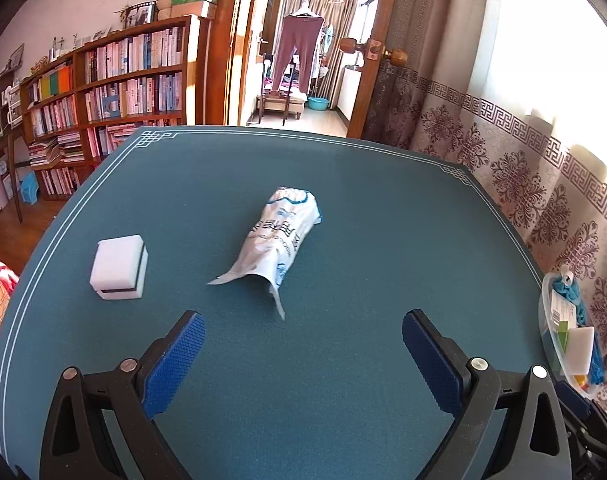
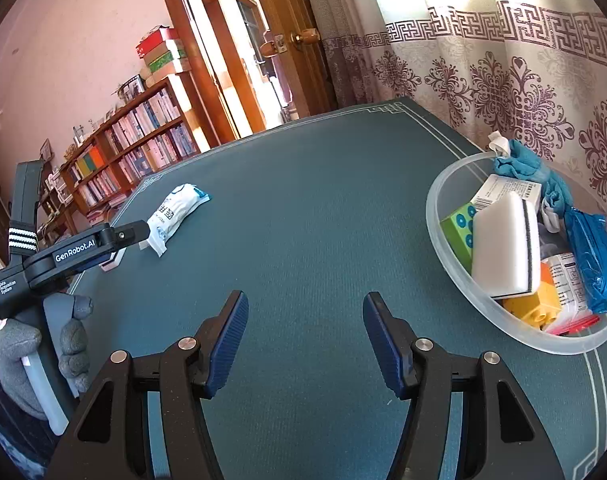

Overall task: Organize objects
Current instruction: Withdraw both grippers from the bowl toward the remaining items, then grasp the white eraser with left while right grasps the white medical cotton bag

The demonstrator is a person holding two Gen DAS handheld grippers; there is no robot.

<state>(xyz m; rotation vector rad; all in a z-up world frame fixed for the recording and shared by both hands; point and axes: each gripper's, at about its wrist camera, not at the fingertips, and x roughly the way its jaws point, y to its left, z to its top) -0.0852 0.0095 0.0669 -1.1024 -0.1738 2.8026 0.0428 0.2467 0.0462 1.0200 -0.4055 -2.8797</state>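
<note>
Left gripper [image 1: 303,334] with jaws wide apart over teal table [image 1: 343,200], white packet [image 1: 277,238] lying just ahead, white sponge block [image 1: 119,268] left of the packet, right gripper [image 2: 305,334] parted and empty, clear bowl [image 2: 447,240] of sorted items well right of the packet.

Bowl [image 1: 551,344] cut off (right edge), contents unclear.

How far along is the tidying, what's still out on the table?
Done: the bowl already holds a sponge, blocks and packets. In hand: nothing; both tongs, left and right, are open and empty. Left: the wrapped pack and a second sponge on the table.
</note>
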